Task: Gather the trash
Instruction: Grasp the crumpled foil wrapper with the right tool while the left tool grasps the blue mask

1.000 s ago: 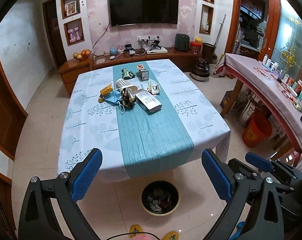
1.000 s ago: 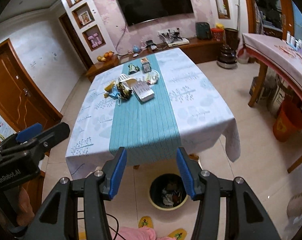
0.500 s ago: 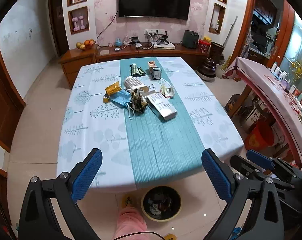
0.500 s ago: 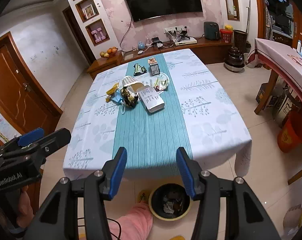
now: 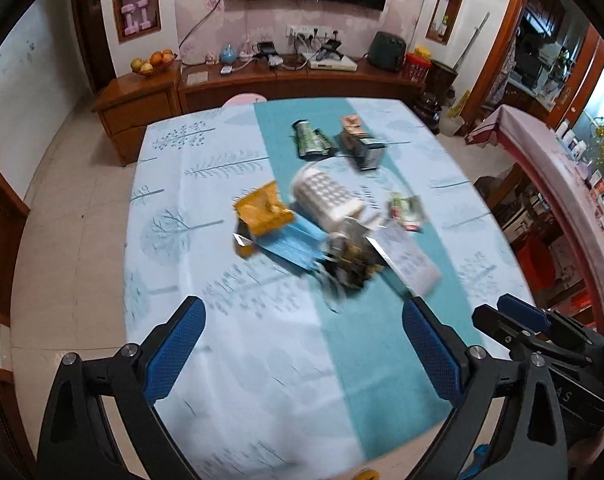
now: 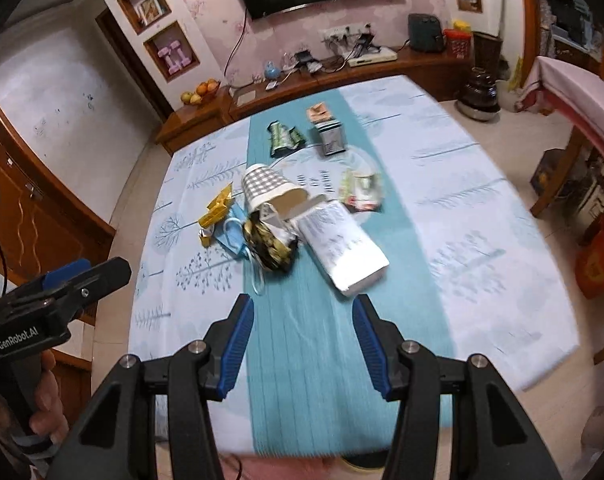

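Trash lies in a cluster on the table's teal runner [image 6: 302,320]: a checkered paper cup [image 6: 268,190] on its side, a yellow wrapper [image 6: 218,210], a blue face mask [image 6: 234,236], a dark crumpled wrapper [image 6: 270,246], a silver-white carton [image 6: 341,246], a green-white packet [image 6: 361,192], a green wrapper [image 6: 282,138] and a small box [image 6: 329,136]. The cup [image 5: 325,196], yellow wrapper [image 5: 262,212] and mask [image 5: 294,246] also show in the left wrist view. My left gripper [image 5: 302,356] is open and empty over the near table. My right gripper [image 6: 302,344] is open and empty, short of the carton.
The table wears a white cloth with tree prints [image 6: 481,240]. A wooden TV cabinet [image 6: 302,80] stands behind it, a second covered table [image 6: 581,92] at the right, and an orange bin [image 6: 597,264] on the floor. A bin's rim [image 6: 361,464] shows under the near table edge.
Both grippers have moved forward and up over the table toward the trash cluster. The floor bin has dropped nearly out of view. Both stay open.
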